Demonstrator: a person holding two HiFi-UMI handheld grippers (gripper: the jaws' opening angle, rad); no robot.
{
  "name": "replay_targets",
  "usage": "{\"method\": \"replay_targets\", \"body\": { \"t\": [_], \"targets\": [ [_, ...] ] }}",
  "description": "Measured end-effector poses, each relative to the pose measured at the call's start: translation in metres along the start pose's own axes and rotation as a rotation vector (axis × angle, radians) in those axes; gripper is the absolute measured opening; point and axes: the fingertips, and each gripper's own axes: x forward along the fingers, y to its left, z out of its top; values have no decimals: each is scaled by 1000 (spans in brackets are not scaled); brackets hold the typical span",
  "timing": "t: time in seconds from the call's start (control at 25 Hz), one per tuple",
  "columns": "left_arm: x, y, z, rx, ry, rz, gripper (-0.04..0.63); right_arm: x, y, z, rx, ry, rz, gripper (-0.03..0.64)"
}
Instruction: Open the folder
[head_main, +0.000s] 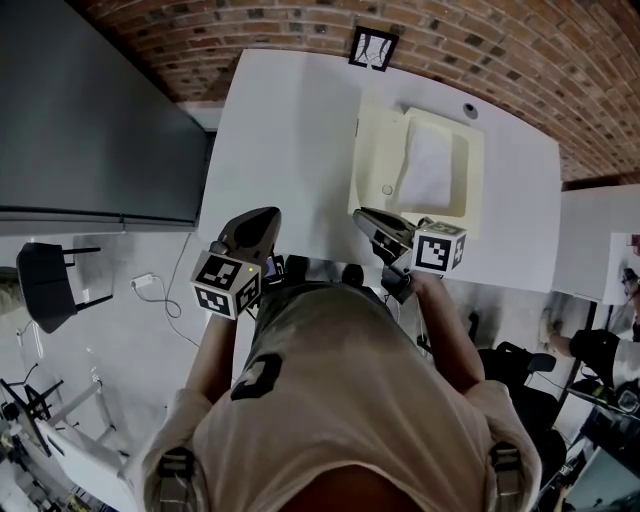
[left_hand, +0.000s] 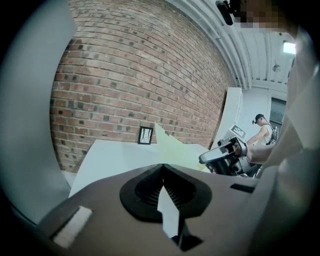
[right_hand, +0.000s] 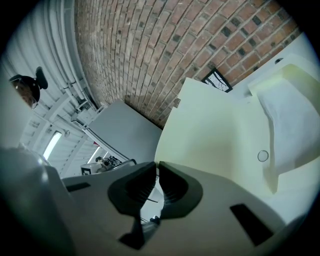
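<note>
Two grippers over a white table (head_main: 290, 130): the right gripper (head_main: 366, 216), at frame centre, is clamped on the raised edge of the pale yellow folder (head_main: 378, 160) lying just right of centre; the left gripper (head_main: 268, 213), to its left, is clenched on nothing.

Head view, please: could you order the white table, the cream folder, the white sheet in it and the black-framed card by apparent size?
Largest to smallest:
1. white table
2. cream folder
3. white sheet
4. black-framed card
The card lies farthest from the camera, so it may look somewhat smaller than it is.
</note>
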Motion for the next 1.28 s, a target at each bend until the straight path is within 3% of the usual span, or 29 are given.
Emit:
{"method": "replay_targets", "body": {
  "t": [0.68, 1.04, 1.28],
  "targets": [
    [-19, 23, -5, -20, -18, 57, 3, 42, -4, -19, 36, 13, 4, 9],
    [-38, 46, -13, -42, -22, 98, 3, 65, -13, -39, 12, 71, -53, 11],
    [-37, 59, -2, -37, -51, 100, 3, 83, -8, -47, 51, 95, -42, 11]
  ]
}}
